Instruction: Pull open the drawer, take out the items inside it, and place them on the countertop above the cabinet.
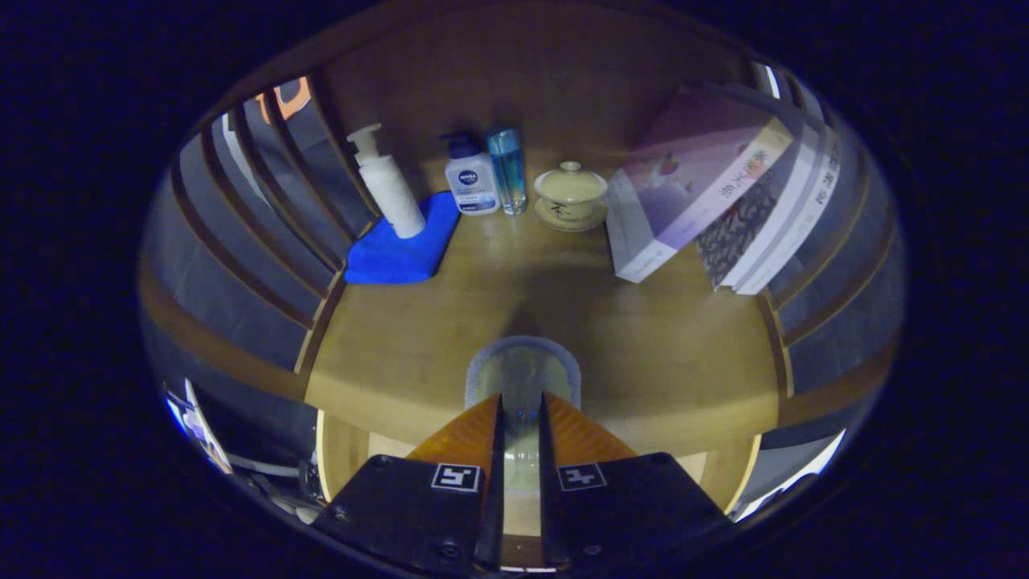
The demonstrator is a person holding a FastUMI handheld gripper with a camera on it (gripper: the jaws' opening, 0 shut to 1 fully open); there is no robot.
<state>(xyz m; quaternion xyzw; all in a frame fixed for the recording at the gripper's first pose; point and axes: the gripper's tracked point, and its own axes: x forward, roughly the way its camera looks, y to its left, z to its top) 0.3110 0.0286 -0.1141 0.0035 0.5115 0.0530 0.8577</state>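
1. Left rear of countertop (386,354): white pump bottle (389,186) on a blue cloth (402,251).
2. Rear centre: lotion bottle (471,182), blue bottle (508,167), lidded cup (571,196).
3. Right rear: leaning books (707,193).
4. Front edge: my tongs (521,406) clamp a clear glass (522,371) (both fingers pressing), above the drawer (346,454).

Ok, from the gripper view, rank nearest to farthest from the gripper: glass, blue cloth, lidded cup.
1. Glass, held between the gripper fingers.
2. Blue cloth, ahead to the left.
3. Lidded cup, at the back near the books.
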